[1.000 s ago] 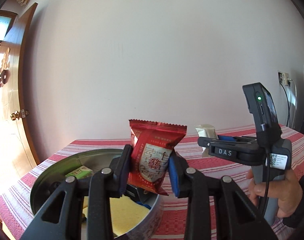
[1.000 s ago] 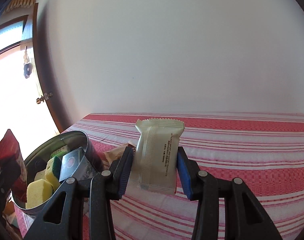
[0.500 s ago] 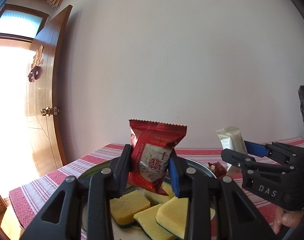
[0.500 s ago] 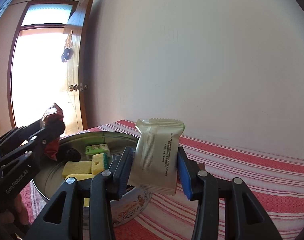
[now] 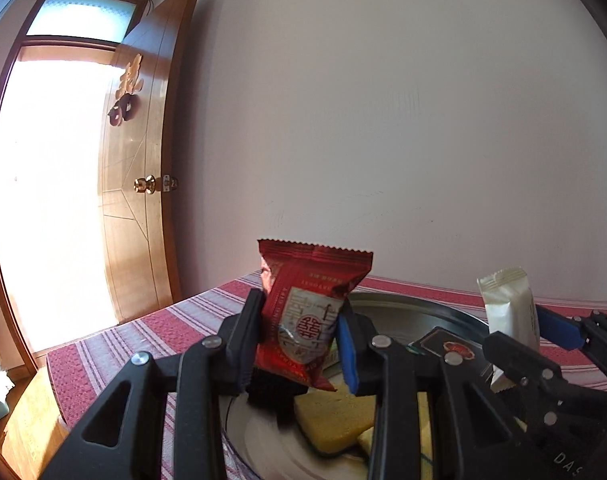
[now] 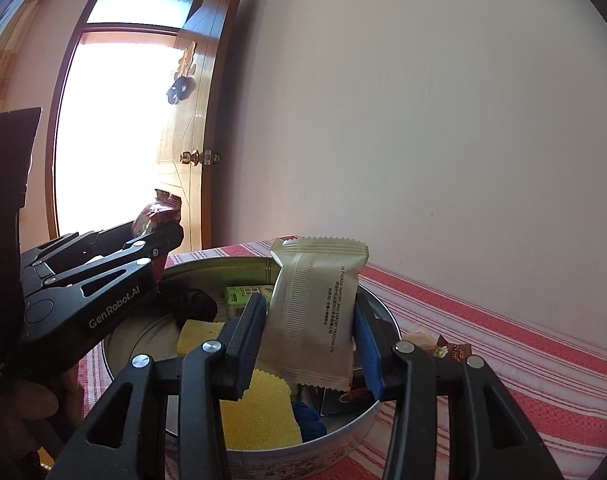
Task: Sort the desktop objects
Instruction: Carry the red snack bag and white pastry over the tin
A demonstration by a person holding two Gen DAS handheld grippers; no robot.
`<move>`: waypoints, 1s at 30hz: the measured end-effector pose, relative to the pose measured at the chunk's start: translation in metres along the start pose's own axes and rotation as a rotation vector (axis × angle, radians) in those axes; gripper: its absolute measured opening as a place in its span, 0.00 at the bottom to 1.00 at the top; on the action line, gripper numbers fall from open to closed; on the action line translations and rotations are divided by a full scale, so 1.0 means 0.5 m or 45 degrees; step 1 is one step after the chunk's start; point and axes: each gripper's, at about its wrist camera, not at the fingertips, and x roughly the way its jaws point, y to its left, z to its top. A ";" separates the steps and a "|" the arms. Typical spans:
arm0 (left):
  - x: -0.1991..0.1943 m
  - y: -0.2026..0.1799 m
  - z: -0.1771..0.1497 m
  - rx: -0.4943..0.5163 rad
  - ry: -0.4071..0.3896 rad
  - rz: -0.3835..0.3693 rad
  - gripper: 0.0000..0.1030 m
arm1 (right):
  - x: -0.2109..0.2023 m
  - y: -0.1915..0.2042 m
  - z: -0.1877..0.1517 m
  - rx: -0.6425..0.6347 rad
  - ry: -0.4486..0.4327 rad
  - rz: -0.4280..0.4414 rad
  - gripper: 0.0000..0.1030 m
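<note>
The sorting looks well under way: the round metal tin (image 6: 367,420) already holds yellow sponges (image 6: 259,408), a green box (image 6: 243,294), a blue item and a dark card, while two more snacks are on their way in and at least one small wrapped sweet (image 6: 443,346) lies on the striped tablecloth (image 6: 523,360) just outside the rim at about 3 o'clock. The left gripper (image 5: 299,340) is clenched on a red snack packet (image 5: 309,312), which stands upright between its pads above the tin's 9 o'clock side. The right gripper (image 6: 309,340) grips a cream snack packet (image 6: 317,312), also upright, squeezed at mid-height and poised over the tin's middle. Both releases remain, I judge, then the stray sweet.
</note>
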 end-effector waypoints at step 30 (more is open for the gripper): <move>0.051 -0.011 -0.020 0.048 0.119 0.060 0.33 | 0.033 0.011 0.005 0.008 0.070 0.018 0.45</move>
